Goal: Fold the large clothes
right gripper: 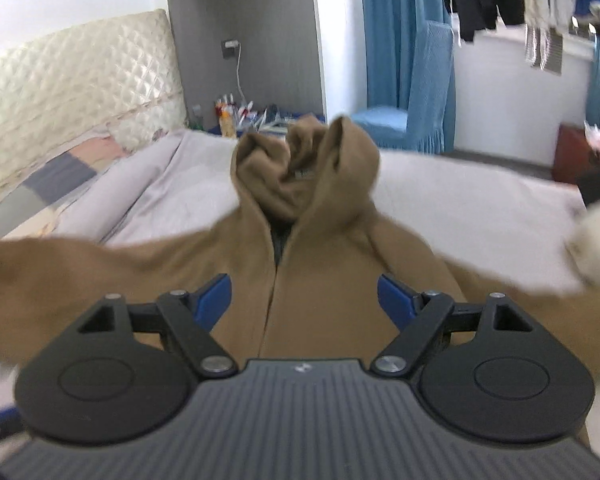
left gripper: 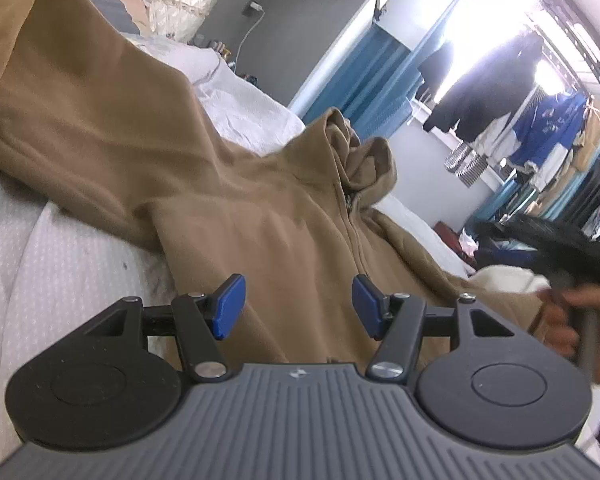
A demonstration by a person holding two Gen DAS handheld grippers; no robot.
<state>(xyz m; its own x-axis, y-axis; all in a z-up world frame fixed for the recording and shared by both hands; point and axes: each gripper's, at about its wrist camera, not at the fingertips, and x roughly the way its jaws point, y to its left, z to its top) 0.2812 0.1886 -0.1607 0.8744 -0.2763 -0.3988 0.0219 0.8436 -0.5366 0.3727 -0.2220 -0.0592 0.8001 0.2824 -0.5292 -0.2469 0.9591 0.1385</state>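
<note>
Lying flat, seemingly: brown hoodie

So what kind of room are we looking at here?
Most likely a bedroom in a home: a bed with a quilted headboard, a brown hoodie spread on it, and clothes hanging by the window.

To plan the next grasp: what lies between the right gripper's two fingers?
In the right wrist view, the right gripper is open; between its fingers shows only the brown hoodie front with its zipper line, ungripped.
</note>
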